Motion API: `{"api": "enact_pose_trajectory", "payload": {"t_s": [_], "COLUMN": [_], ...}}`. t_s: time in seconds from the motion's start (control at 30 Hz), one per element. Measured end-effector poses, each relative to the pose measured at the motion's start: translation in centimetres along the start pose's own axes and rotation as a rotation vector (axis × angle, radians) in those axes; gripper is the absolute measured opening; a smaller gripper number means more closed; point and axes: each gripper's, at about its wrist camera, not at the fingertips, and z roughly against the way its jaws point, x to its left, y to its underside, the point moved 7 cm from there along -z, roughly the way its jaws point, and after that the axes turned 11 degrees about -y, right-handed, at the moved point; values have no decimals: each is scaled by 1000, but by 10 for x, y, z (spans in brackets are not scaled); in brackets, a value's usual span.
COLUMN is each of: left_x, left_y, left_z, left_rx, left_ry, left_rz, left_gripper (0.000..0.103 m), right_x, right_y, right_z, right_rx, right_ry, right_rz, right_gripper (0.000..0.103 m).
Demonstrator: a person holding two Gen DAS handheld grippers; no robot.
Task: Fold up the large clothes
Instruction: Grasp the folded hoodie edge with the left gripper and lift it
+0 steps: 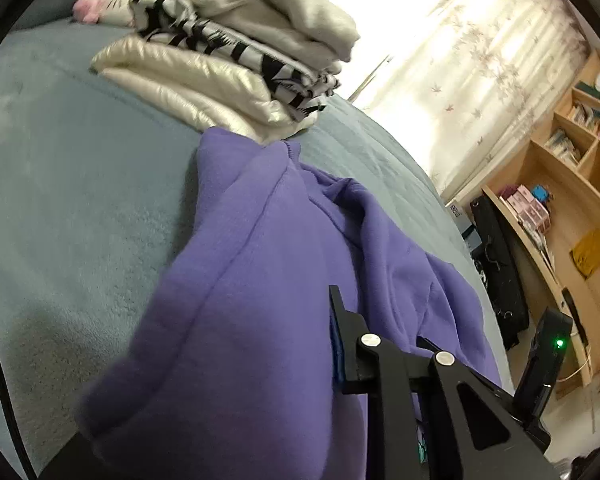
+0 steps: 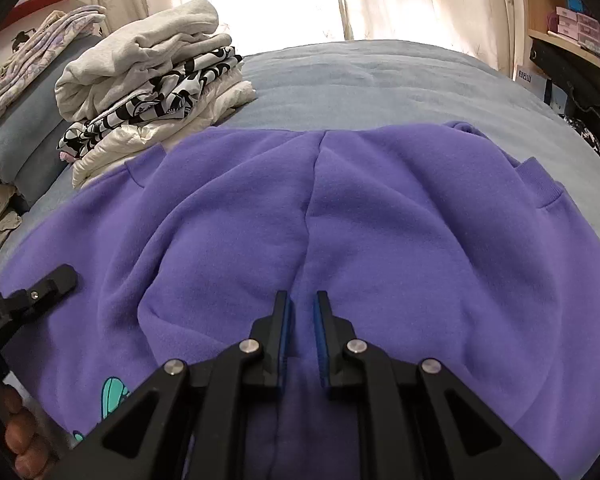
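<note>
1. Purple fleece sweatshirt: spread over the near half of the grey-blue blanket-covered bed, with ribbed cuffs lying at its far left and far right corners and a turquoise print at its near left edge.
2. Right gripper: black, with blue pads, pointing down at the near middle of the sweatshirt. Its jaws stand narrow, and a raised fold of purple fabric runs up between the pads; the grip appears closed on this fold.
3. Left gripper: seen from its own camera at the near right of the sweatshirt. The purple fabric is lifted and draped over its fingers, which are drawn close together and pinch the cloth.
4. In the right wrist view the left gripper appears at the near left edge, resting on the sweatshirt, with the fingers of a hand below it.
5. Stack of folded clothes: cream, black-and-white patterned and glossy white pieces, on the far left of the bed, just beside the sweatshirt.
6. Wooden shelf unit: at the right, beyond the bed.
</note>
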Motion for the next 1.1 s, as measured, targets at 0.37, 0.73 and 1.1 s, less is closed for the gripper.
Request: {"api": "enact_pose_trajectory", "payload": {"t_s": [0.37, 0.73, 1.1], "left_x": [-79, -202, -344], "left_y": [-10, -6, 81], "left_z": [40, 55, 14], "left_rx": [-134, -201, -139], "left_ry": [-73, -47, 56], "left_rz": [-273, -457, -696], "left_gripper": [17, 17, 17], "right_x": [-9, -30, -185], "right_y": [2, 10, 8], "right_z": [0, 53, 185], "right_rx": [-11, 30, -228], "right_ry": [-102, -319, 4], "right_rz": [-69, -187, -379], "right_gripper": [12, 12, 12]}}
